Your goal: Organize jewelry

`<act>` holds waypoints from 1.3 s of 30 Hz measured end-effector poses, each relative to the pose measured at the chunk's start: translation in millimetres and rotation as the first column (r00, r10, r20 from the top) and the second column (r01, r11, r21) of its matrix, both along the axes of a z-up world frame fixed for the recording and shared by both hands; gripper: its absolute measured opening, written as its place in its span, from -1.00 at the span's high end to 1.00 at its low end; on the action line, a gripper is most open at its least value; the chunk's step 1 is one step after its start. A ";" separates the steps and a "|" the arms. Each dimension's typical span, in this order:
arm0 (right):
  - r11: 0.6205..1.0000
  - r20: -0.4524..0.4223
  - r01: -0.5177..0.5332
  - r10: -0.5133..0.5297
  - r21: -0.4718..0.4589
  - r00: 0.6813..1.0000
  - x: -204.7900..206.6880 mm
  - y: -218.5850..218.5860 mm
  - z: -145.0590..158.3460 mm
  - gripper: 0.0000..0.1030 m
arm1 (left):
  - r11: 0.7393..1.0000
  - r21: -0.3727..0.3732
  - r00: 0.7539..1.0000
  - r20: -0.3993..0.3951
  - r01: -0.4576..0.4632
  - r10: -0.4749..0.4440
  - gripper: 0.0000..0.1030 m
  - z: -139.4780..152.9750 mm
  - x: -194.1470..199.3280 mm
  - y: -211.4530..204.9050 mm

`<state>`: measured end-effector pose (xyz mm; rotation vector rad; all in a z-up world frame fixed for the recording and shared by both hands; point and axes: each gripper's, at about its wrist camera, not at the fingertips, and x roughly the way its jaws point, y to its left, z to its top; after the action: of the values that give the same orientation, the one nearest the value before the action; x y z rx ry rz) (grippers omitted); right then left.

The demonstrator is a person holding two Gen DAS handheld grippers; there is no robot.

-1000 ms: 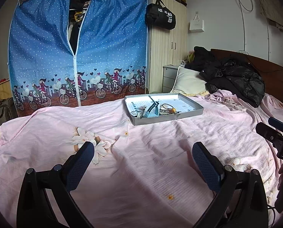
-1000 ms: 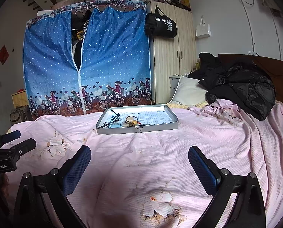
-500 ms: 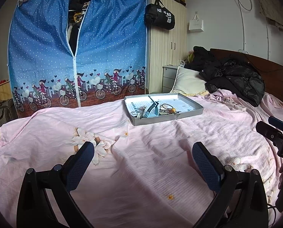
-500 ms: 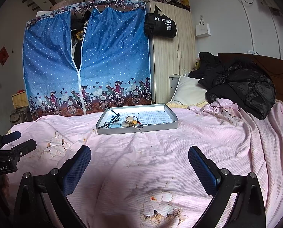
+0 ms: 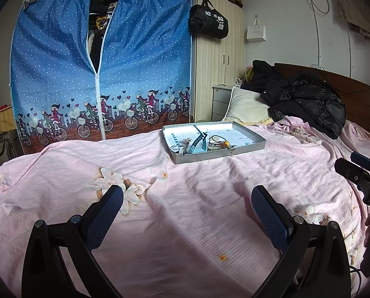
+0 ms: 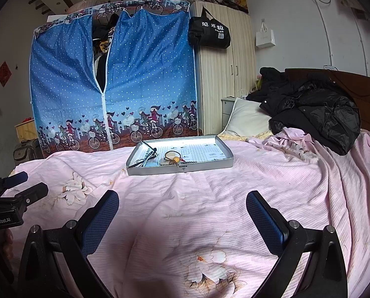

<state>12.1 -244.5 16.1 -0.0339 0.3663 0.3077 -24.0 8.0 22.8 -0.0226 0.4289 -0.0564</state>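
Left gripper jaws wide apart, nothing between them, hovering over the pink bedspread near the bed's near edge. Right gripper same: jaws spread wide, holding nothing, above the bedspread near the near edge. Each gripper shows at the side of the other's view, well apart from each other.

Grey tray sits flat on the bed further back, toward the far edge, well away from both grippers. Jewelry pile lies inside the tray at its near-left part: a dark strap-like piece standing tilted, rings or hoops with an orange bead, small metal bits, too small to sort out. Rest of tray floor bare.

Black jacket and white pillow at the bed's far right corner. Blue fabric wardrobe beyond the far edge.
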 end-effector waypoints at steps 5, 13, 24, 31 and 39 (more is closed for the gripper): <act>1.000 0.000 0.000 0.000 0.000 1.000 0.3 0.0 0.0 -1.00 | 1.000 0.000 1.000 -0.001 0.001 -0.001 -0.97 0.0 0.5 0.3; 1.000 0.000 0.000 0.000 0.000 1.000 0.5 -0.3 0.1 -1.00 | 1.000 0.001 1.000 0.000 0.001 -0.001 -0.97 -0.1 0.4 -0.3; 1.000 -0.001 0.001 -0.001 0.002 1.000 0.2 0.0 0.4 -1.00 | 1.000 0.003 1.000 -0.001 0.003 -0.003 -0.97 -0.3 0.6 -0.4; 1.000 -0.002 0.001 -0.001 0.002 1.000 -0.1 -0.4 0.7 -1.00 | 1.000 0.006 1.000 -0.002 0.006 -0.006 -0.97 -1.3 1.3 1.1; 1.000 -0.004 0.003 -0.003 0.004 1.000 -0.8 -0.3 1.2 -1.00 | 1.000 0.019 1.000 -0.002 0.002 -0.002 -0.97 -3.9 1.6 2.1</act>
<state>11.3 -244.8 17.4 -0.0292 0.3701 0.3059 -22.4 10.1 18.9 -0.0032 0.4318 -0.0541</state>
